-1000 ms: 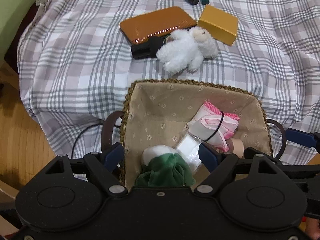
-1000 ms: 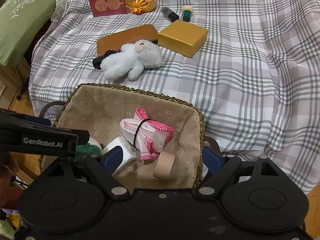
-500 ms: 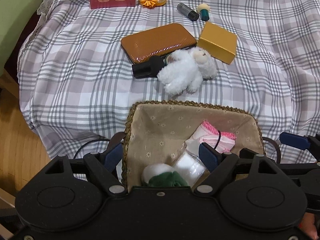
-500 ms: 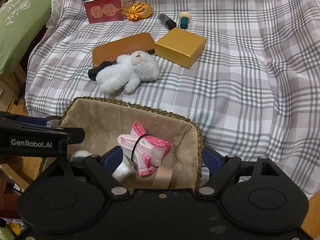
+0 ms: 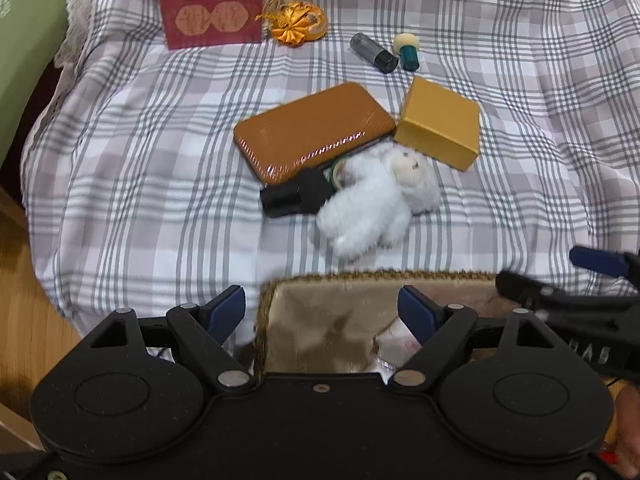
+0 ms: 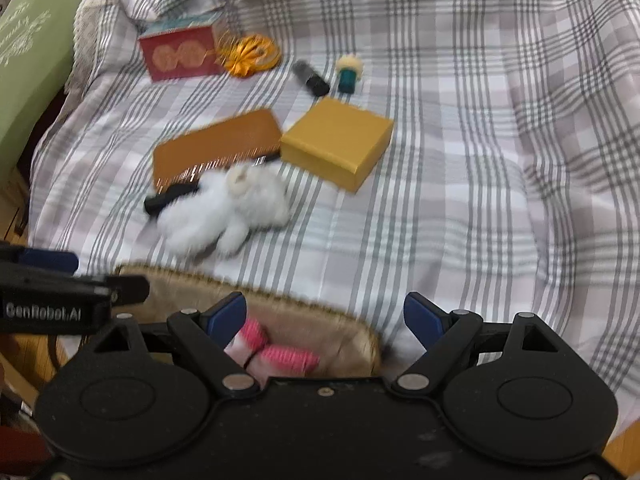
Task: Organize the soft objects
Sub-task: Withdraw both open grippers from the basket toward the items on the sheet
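White plush toy (image 5: 372, 200) lies on the plaid cloth (image 5: 140, 160), beyond the basket (image 5: 340, 308); both grippers' jaws gape, empty.

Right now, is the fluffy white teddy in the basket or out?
Out. The white teddy lies on the checked cloth, beyond the basket rim.

Around the one white plush toy (image 5: 376, 204) we count two boxes, one gold (image 5: 440, 122) and one red (image 5: 210, 16). Nearer us sits one basket (image 5: 376, 278); beyond the toy lies one brown case (image 5: 312, 130).
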A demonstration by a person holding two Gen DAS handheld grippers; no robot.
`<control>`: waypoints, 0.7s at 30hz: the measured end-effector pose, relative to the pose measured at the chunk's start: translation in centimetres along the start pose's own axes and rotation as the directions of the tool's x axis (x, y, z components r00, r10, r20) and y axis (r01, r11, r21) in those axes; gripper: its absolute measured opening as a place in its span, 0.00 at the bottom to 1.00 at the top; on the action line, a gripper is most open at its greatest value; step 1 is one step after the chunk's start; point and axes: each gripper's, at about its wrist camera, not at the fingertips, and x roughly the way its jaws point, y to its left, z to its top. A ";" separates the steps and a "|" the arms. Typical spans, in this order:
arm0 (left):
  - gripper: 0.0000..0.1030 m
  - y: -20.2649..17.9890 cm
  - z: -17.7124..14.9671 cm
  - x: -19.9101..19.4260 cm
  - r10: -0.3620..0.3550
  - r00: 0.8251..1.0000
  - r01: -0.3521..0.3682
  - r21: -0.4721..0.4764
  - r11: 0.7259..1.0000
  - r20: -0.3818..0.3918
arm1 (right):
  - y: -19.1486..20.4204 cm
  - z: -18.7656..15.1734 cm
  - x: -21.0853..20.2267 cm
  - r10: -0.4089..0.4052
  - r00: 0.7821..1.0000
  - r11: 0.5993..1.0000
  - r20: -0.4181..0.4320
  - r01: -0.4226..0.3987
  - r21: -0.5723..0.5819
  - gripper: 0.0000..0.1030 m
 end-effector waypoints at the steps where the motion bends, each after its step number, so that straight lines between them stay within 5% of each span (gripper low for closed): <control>1: 0.78 0.0 0.4 0.1 -0.001 1.000 0.001 0.006 1.000 0.001 | -0.2 0.6 0.1 -0.004 1.000 1.000 0.011 0.004 0.003 0.83; 11: 0.78 -0.4 4.1 1.8 0.007 1.000 -0.008 0.043 0.999 0.024 | -3.2 7.1 0.6 -0.042 0.983 0.992 0.176 0.021 0.121 0.83; 21: 0.78 0.5 8.5 3.0 0.031 0.992 -0.034 0.023 0.999 0.124 | -4.3 10.8 3.8 -0.089 0.977 0.990 0.195 0.064 0.128 0.83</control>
